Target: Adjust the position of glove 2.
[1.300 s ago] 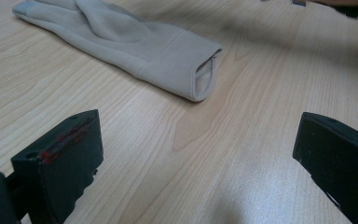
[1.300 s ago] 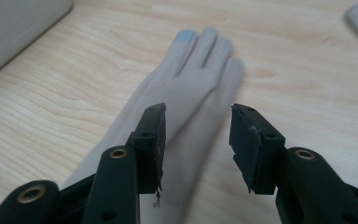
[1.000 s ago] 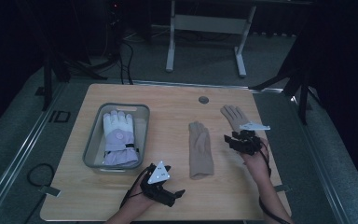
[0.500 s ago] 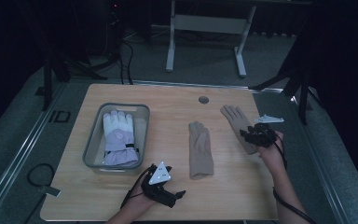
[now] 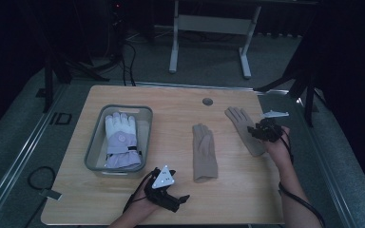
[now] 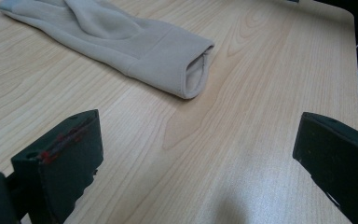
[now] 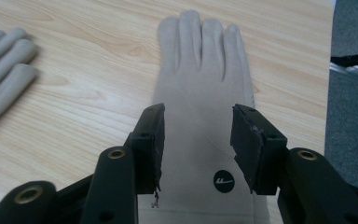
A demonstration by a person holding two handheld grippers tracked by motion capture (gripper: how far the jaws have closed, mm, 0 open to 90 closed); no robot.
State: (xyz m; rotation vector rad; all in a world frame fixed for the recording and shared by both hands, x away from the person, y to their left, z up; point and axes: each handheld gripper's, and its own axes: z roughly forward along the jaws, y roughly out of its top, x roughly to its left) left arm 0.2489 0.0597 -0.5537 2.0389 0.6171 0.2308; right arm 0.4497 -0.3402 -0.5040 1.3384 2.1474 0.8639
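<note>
Near table's (image 5: 123, 209) right edge, right tool (image 7: 196, 140) open over beige glove (image 7: 200, 84); left tool (image 6: 200, 154) open, bare wood ahead.

A pale wooden table (image 5: 171, 102) carries everything. A grey bin (image 5: 95, 142) sits on its left part. To the right of the bin, near the table's middle, a beige glove (image 5: 204, 154) lies flat, fingers pointing away from the person. Farther right of the bin, near the table's right edge, a second beige glove (image 5: 244, 126) lies at a slant. Beyond the bin and to its right, a small round grey cap (image 5: 207, 101) sits in the tabletop.
</note>
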